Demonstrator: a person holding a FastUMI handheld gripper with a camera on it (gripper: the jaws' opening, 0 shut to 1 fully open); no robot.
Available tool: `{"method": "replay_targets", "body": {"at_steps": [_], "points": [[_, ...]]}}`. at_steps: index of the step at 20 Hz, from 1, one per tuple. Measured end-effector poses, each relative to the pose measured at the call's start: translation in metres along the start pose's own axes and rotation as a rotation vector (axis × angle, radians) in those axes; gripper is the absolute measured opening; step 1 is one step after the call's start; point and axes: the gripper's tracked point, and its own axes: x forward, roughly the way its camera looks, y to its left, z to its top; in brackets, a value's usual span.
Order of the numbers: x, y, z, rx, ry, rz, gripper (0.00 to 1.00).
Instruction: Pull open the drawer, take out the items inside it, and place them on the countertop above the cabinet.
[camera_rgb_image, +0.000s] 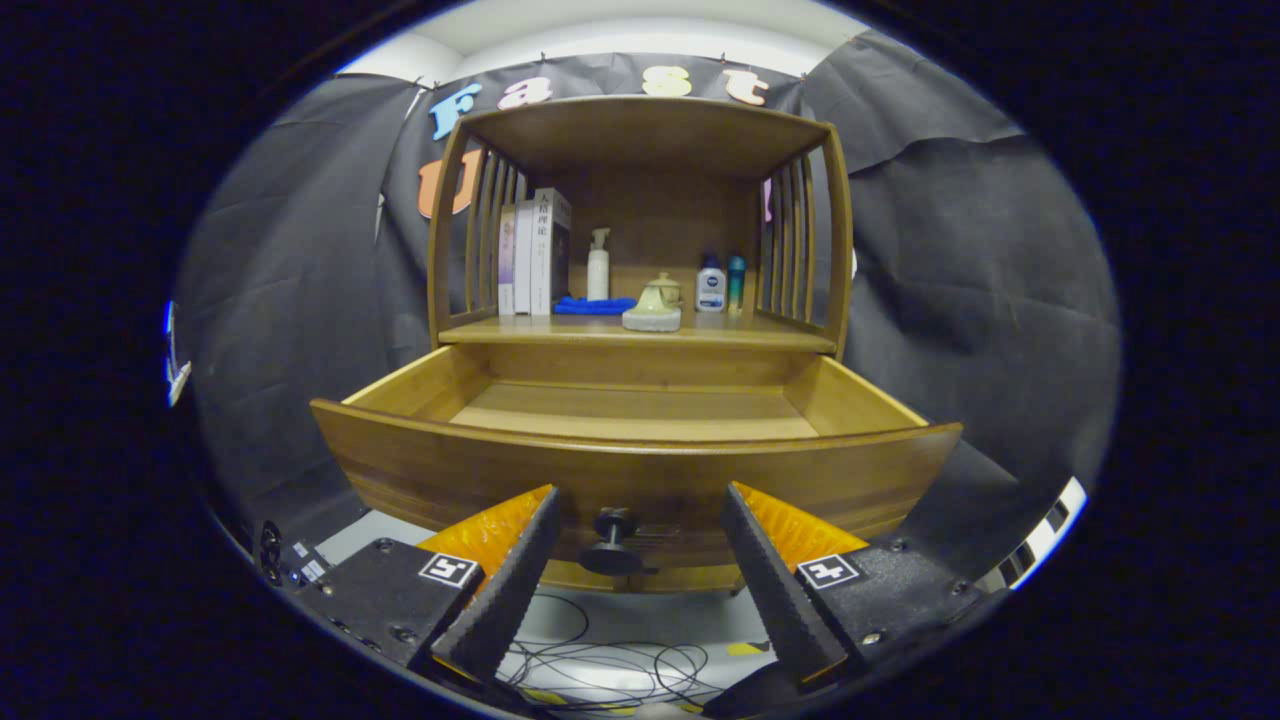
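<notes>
The drawer (640, 440) is pulled out and looks empty (its front corners are hidden); items sit on the countertop (760, 335) above it. The gripper (640, 545) is spread wide around the knob (612, 540), holding nothing.

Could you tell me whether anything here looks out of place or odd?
Nothing looks damaged or spilled. The drawer is pulled out, its visible floor bare; the open gripper flanks its knob.
</notes>
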Motion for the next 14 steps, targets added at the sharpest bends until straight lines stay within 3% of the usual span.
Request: {"method": "replay_targets", "body": {"at_steps": [11, 14], "points": [[0.023, 0.006, -0.004, -0.016, -0.024, -0.051, 1.0], [0.028, 0.005, -0.008, -0.081, -0.037, -0.071, 1.0]]}}
